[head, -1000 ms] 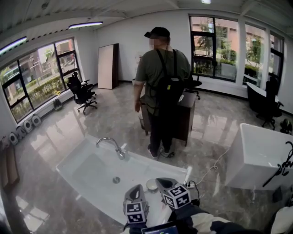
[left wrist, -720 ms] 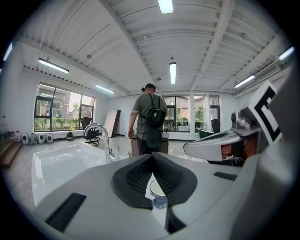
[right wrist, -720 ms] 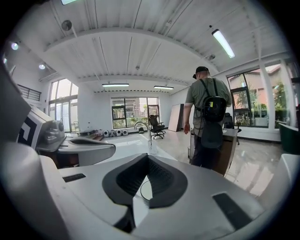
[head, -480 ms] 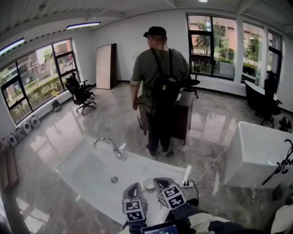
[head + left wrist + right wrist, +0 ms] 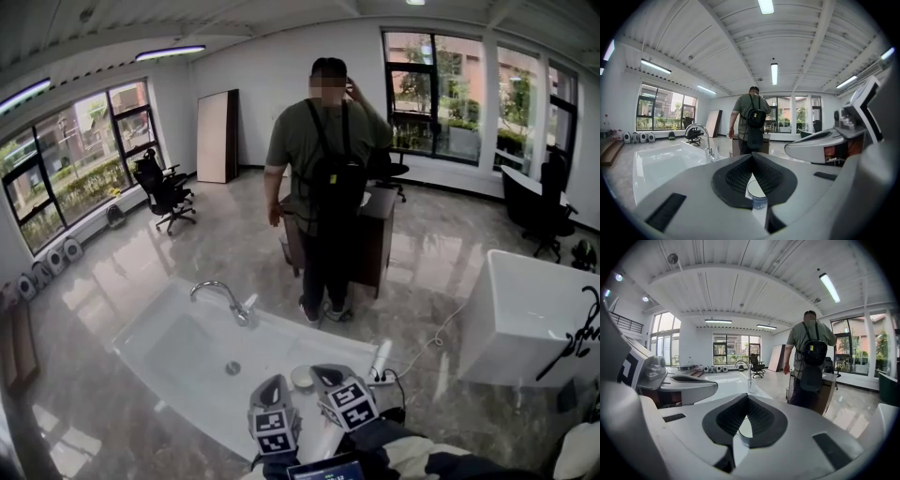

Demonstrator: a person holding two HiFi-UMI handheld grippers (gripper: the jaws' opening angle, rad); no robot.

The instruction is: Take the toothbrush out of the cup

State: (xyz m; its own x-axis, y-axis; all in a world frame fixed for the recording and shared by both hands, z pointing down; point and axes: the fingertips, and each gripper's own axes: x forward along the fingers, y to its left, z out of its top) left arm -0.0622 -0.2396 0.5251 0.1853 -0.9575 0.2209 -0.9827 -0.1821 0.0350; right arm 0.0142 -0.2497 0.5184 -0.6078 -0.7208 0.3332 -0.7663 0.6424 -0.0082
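Note:
A small white cup (image 5: pixel 302 377) with a blue band stands on the white counter just ahead of both grippers. In the left gripper view the cup (image 5: pixel 757 197) shows through the gap under the closed pads, and its inside looks empty. In the right gripper view only the cup's rim (image 5: pixel 745 428) shows. I cannot make out a toothbrush in the cup. A white stick-like object (image 5: pixel 383 356) lies at the counter's right end. My left gripper (image 5: pixel 278 382) and right gripper (image 5: pixel 325 371) sit side by side near the cup, both shut with nothing between the pads.
The white basin (image 5: pixel 178 347) with a chrome tap (image 5: pixel 225 300) lies to the left of the cup. A power strip (image 5: pixel 380 378) with a cable sits at the counter's right. A person (image 5: pixel 328 187) stands beyond the counter by a dark desk (image 5: pixel 380 234). A white tub (image 5: pixel 534 319) stands on the right.
The person behind the counter has turned and raised a hand to the head. Both grippers and the cup stay where they were.

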